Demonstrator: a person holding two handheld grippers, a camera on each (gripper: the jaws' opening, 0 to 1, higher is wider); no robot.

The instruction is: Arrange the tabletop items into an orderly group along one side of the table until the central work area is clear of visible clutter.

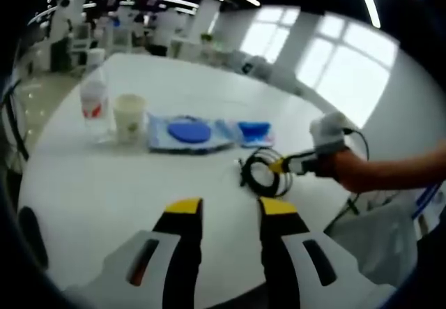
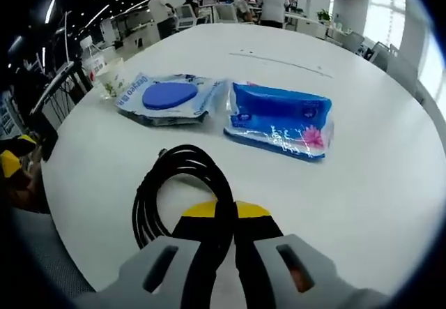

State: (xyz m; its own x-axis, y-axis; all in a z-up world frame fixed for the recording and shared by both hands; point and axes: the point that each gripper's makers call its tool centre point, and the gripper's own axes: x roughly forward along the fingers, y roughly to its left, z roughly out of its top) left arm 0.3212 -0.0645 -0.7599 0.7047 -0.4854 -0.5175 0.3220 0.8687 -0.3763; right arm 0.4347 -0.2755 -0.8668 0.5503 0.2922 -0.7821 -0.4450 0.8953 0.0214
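In the right gripper view, the right gripper [image 2: 224, 211] had its yellow-tipped jaws closed on a strand of the coiled black cable [image 2: 178, 190], which lay looped on the white table [image 2: 369, 183] just ahead of the jaws. Beyond the coil sat a blue tissue pack [image 2: 280, 119], and beside it, to the view's left, a wet-wipe pack with a round blue lid [image 2: 167, 97]. Further left stood a paper cup [image 2: 111, 77] with a plastic bottle [image 2: 93, 63] just behind it.

In the left gripper view, the left gripper [image 1: 226, 208] hovered over the bare table [image 1: 104, 183] with its jaws apart and nothing between them. Ahead and to the right lay the cable [image 1: 261, 173], with the right gripper [image 1: 282, 164] at its edge, held by a gloved hand [image 1: 329, 141]. Past it, in a row, were the tissue pack [image 1: 254, 132], the wipe pack [image 1: 188, 132], the cup [image 1: 129, 117] and the bottle [image 1: 93, 103].
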